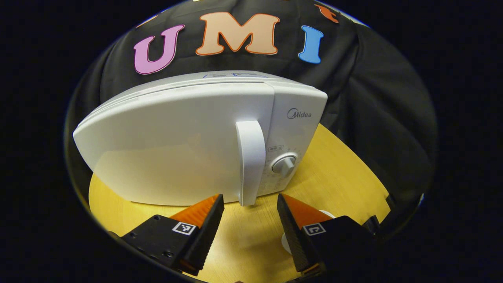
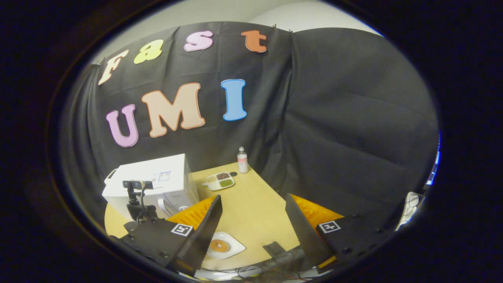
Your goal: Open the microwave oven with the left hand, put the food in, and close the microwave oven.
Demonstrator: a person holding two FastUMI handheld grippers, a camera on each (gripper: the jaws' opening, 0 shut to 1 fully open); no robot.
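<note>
A white microwave oven stands on the wooden table with its door closed. Its vertical handle is just ahead of my left gripper, which is open with the handle's lower end between and slightly beyond the fingertips, not touching. In the right gripper view the microwave sits at the left, with the left gripper and its camera in front of it. My right gripper is open and held high above the table. A white plate with a brown round food lies below it.
A control knob sits right of the handle. A divided tray with food and a small bottle stand at the table's far side. Cables and a dark object lie at the near edge. A white plate edge shows between the left fingers.
</note>
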